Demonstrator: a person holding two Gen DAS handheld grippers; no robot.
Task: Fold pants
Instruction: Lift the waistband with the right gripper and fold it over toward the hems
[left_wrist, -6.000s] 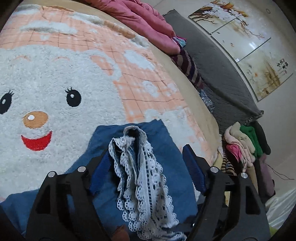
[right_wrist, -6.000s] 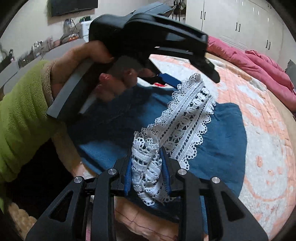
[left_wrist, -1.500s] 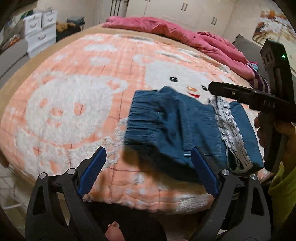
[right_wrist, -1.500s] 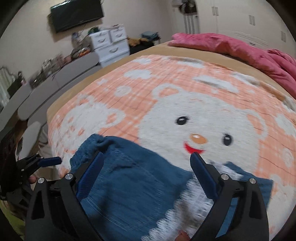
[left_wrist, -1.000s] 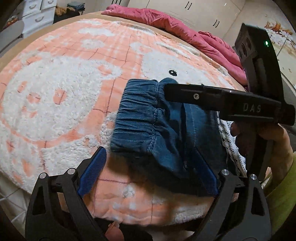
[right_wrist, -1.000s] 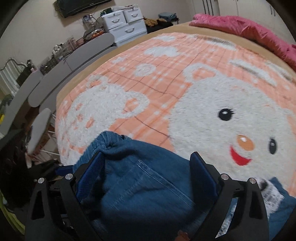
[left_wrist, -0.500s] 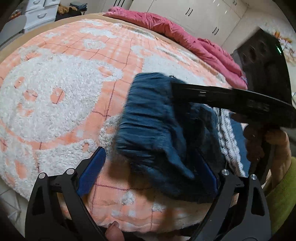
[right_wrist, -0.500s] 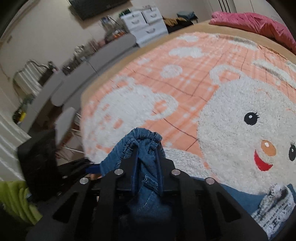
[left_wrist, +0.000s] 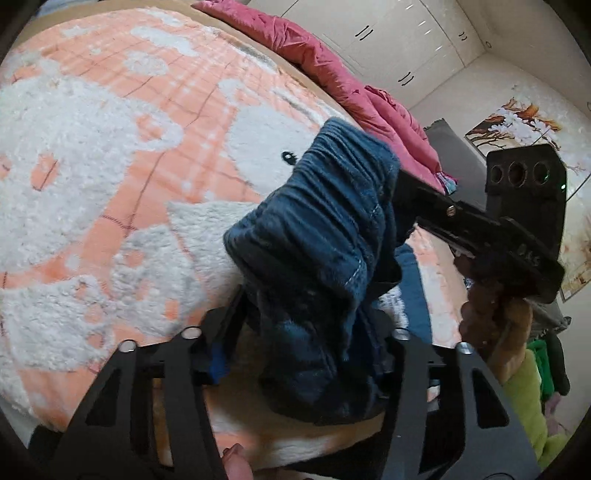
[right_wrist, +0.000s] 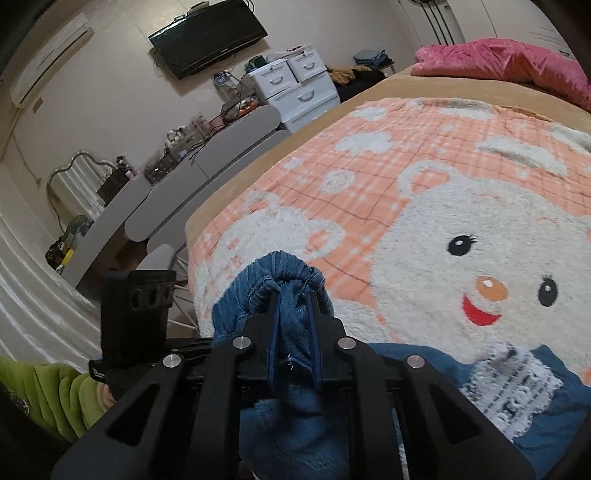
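While the denim pants (left_wrist: 325, 258) are bunched up near the front edge of the bed, both grippers have got hold of the elastic waistband end and it's lifted clear of the orange teddy-bear blanket (right_wrist: 424, 192).

Right gripper (right_wrist: 293, 325) is pinched nearly closed on a gathered bit of the waistband, denim squeezed between the blue pads and puffing out over the fingertips. From the left camera you can see it coming in from the right side, angled downward, with the person's hand (left_wrist: 487, 306) wrapped around the handle underneath and a lime-green sleeve (left_wrist: 532, 402) trailing off toward the bottom corner.

Left gripper (left_wrist: 306, 332) is tilted down at the bed too, and its jaws are closing in with a thick wad of denim between them (fabric fills the whole gap, and the pads look like they're already against it on both sides). A fingertip (left_wrist: 236, 461) pokes in at the bottom edge of that view.

The rest of the pants, with the white lace trim (right_wrist: 513, 384), lies flat on the blanket on the right of the right camera's view. A pink quilt (left_wrist: 354, 88) is heaped at the far side of the bed.
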